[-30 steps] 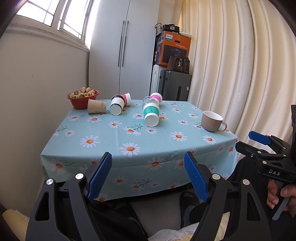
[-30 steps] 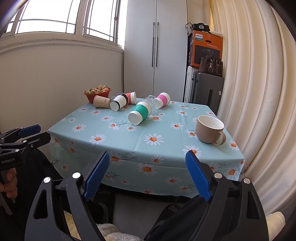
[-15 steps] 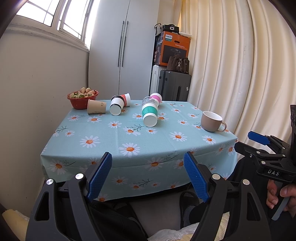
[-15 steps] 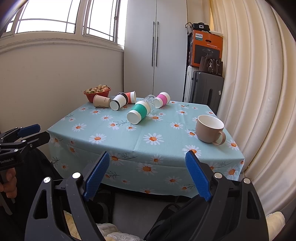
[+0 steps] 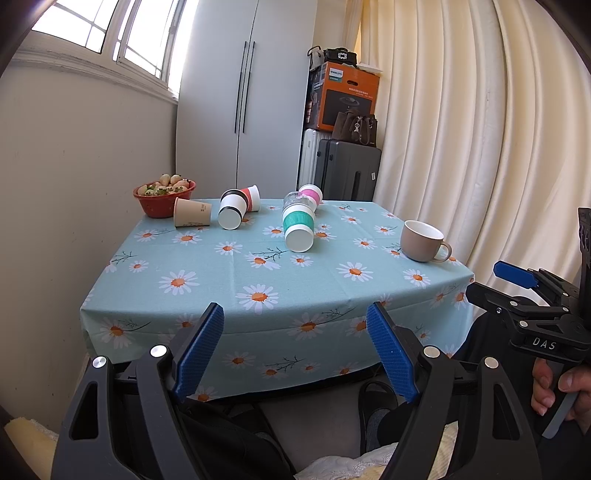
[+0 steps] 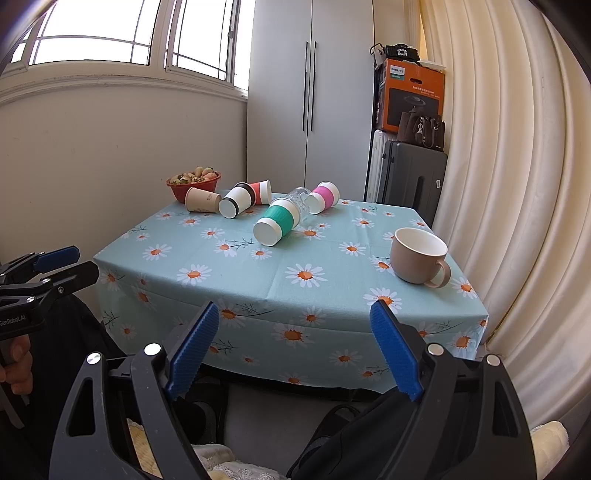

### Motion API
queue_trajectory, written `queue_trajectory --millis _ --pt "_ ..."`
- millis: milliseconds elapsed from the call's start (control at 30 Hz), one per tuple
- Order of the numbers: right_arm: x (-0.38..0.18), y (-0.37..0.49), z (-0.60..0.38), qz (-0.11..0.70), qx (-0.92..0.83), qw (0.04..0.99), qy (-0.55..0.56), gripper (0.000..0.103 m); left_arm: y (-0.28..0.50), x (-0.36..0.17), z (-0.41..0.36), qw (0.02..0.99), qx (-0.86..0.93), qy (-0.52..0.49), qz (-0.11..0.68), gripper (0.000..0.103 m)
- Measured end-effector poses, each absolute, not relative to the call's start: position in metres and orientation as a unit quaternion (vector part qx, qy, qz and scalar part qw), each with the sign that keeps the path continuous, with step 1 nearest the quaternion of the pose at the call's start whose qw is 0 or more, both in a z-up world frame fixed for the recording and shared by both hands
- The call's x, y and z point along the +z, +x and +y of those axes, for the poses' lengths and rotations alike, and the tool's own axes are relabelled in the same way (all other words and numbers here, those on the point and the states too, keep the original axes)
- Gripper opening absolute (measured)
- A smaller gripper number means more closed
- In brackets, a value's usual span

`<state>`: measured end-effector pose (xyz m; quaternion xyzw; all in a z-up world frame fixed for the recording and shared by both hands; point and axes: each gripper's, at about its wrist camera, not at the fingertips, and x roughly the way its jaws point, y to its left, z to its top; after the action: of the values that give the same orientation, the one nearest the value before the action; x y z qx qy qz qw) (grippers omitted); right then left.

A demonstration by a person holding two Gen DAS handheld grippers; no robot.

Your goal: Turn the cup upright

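A: What does the room look like from the left tool?

B: Ahead of it stands a counter under a pale blue cloth printed with daisies. Beyond the counter are a grey wardrobe, a dark suitcase with an orange box stacked above it, and cream curtains off to the tool's right. A window sits high to the left.

A: And the cup?

B: The teal-banded cup lies on its side, straight ahead of the left tool and well apart from it, near the counter's middle. Its long axis runs roughly toward the tool, with a flat white round end facing it. From the right tool the same cup sits ahead and slightly left, axis slanting, white end toward the near left.

A: Anything touching it?

B: A clear glass lies just behind it, then a pink-banded cup. Farther left are a black-banded cup, a red-banded cup, a tan paper cup and a red bowl of produce. A beige mug stands upright to the right.

A: The tools?

B: Both hang short of the counter's near edge, blue pads spread wide, gripping nothing.
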<state>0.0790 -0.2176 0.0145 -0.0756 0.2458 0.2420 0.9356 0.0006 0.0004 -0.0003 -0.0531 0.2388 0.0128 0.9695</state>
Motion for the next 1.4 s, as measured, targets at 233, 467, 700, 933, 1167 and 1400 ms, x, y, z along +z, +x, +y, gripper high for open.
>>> queue_trajectory --millis 233,467,700,933,1167,1400 --pt "0.015 0.079 -0.217 0.246 0.242 0.936 -0.076 0.083 0.001 0.000 0.000 0.970 0.013 -0.053 0.239 0.078" --pt "0.014 0.079 -0.217 0.245 0.242 0.936 -0.075 0.083 0.001 -0.002 -0.005 0.969 0.013 -0.055 0.241 0.078" --pt "0.015 0.082 -0.220 0.253 0.247 0.933 -0.062 0.083 0.000 0.000 -0.005 0.968 0.005 -0.068 0.242 0.078" --pt "0.027 0.101 -0.219 0.266 0.270 0.925 -0.018 0.083 0.018 0.006 0.006 0.960 -0.014 -0.094 0.263 0.078" --pt "0.029 0.151 -0.195 0.299 0.286 0.910 -0.007 0.083 0.057 0.013 0.026 0.949 -0.044 -0.130 0.284 0.078" --pt "0.027 0.226 -0.174 0.343 0.300 0.889 0.035 0.083 0.112 0.014 0.053 0.936 -0.064 -0.160 0.308 0.078"
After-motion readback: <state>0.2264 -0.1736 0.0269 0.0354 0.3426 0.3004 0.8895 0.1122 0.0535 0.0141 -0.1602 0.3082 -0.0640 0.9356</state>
